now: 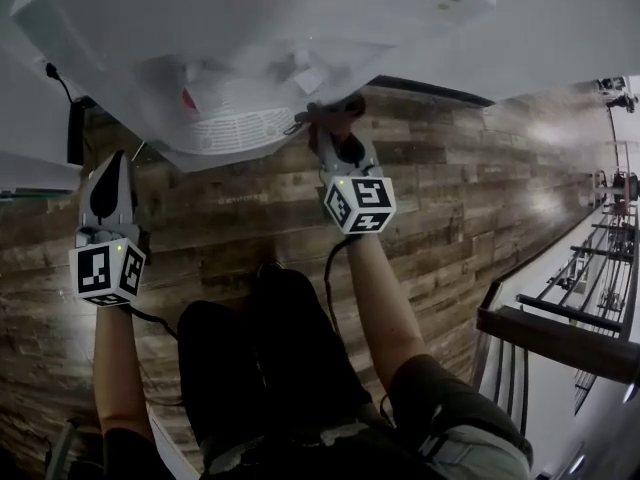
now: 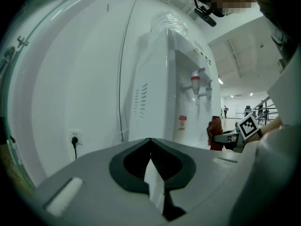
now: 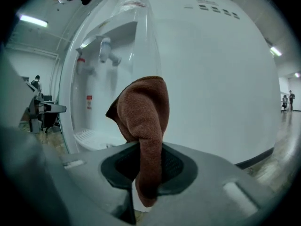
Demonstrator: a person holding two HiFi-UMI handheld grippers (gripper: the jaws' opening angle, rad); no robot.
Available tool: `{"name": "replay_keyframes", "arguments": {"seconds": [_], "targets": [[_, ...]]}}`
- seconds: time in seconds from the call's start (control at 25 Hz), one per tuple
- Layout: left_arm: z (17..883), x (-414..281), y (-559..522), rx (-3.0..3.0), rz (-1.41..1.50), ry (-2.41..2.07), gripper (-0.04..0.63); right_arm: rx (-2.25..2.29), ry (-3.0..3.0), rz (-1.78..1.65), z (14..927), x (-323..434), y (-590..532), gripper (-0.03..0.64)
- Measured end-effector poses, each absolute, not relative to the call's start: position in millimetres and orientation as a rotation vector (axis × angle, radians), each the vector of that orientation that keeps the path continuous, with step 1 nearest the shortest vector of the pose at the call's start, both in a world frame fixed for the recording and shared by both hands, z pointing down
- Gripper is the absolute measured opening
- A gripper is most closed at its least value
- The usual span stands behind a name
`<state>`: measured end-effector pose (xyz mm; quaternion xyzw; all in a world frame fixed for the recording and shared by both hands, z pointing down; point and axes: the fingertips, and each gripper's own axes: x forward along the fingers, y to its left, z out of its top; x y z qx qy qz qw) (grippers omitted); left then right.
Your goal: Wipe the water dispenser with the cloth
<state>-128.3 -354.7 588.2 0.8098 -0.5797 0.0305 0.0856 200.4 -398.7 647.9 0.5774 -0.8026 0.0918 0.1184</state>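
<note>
The head view looked steeply down from the person's head, with the water dispenser (image 1: 250,28) just beyond both pairs of jaws. The left gripper view faced along its jaws at the dispenser's side and front from well back. The right gripper view sat near, looking past its jaws at one corner. Both gripper views shared the taps (image 2: 196,81).

Large indoor hall, plank floor (image 1: 450,198), ceiling lights (image 3: 33,20)
</note>
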Motion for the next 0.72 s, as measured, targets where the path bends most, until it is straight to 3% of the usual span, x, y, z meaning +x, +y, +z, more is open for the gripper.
{"name": "replay_keyframes", "arguments": {"seconds": [0.44,0.72], "targets": [[759.0,-136.2,-376.5,2.5,0.082,-1.704,0.018,1.712,-2.414,0.183,805.8,194.1,-398.6,0.064],[816.3,-138.3,-376.1,2.466,0.091,-1.663,0.018,1.557,-2.268,0.388,928.0,183.0,-390.8,0.064]]}}
